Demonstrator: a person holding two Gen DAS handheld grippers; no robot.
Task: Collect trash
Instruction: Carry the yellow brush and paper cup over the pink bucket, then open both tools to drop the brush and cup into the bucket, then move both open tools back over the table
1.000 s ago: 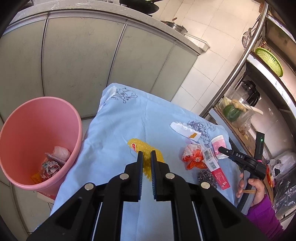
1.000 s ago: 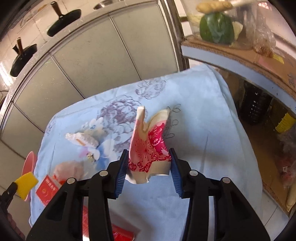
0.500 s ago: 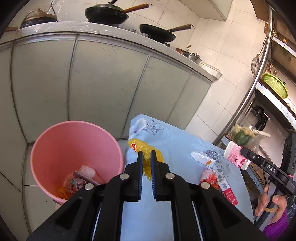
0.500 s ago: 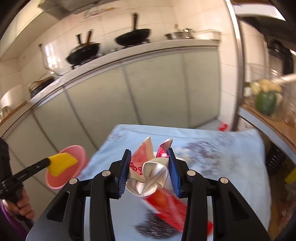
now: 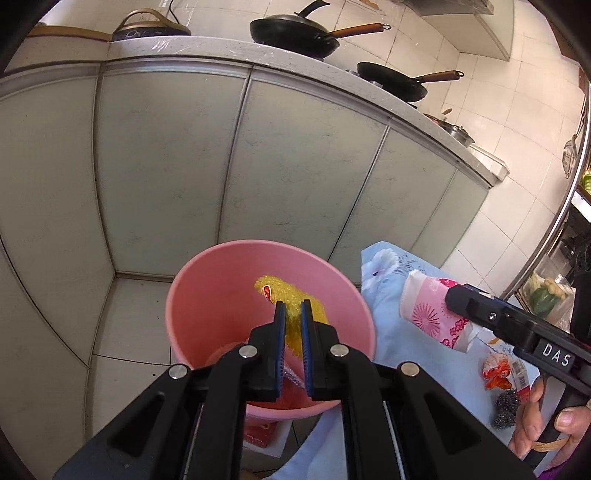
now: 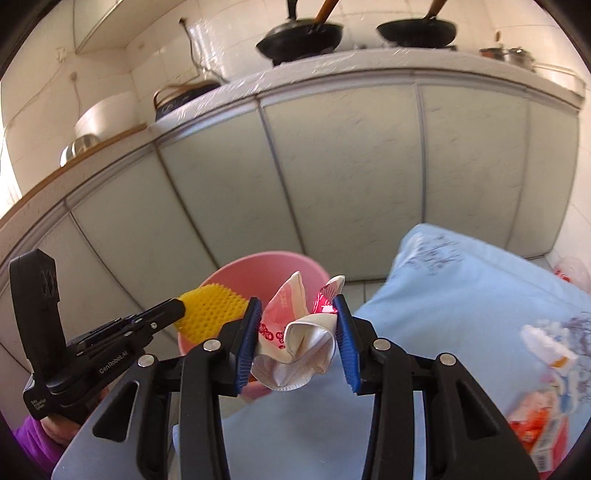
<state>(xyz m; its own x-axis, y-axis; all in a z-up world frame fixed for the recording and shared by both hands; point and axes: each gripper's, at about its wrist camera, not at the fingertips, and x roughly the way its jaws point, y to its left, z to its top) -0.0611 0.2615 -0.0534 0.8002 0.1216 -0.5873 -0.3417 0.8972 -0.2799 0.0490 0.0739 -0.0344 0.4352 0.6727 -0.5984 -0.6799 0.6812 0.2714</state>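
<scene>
Overhead, held the left tongs [image 5: 290,308] above the mouth of the pink bin [image 5: 207,280], clenched on a yellow mesh wrapper [image 5: 284,295] that hung inside the rim. Beside the bin, carried the right tongs [image 6: 298,317] clamped around a crumpled pink-and-white paper cup [image 6: 295,332], just past the near edge of the low worktop and close to the bin's rim. Covered the worktop with a pale blue floral cloth [image 6: 461,295], draped over its corner and touching the bin's side in the left wrist view. Left further scraps on the cloth: an orange-red crinkled packet [image 5: 496,373], a torn white scrap [image 6: 546,343], and a dark steel scouring ball [image 5: 508,400] near the right-hand grip. Behind, ran a long counter [image 5: 258,55] with grey-green cabinet doors [image 5: 166,166] curving around the bin, two black woks with wooden handles [image 5: 295,33] on top, and a lidded pot at the far end. Tiled the walls in white [image 5: 517,110] and the floor [image 5: 122,325] in pale squares with dark grout. Stood a metal rack [image 5: 565,221] to the right, with green vegetables on a shelf at the frame edge. Inside the bin, too much hidden by the tongs to tell the contents.
</scene>
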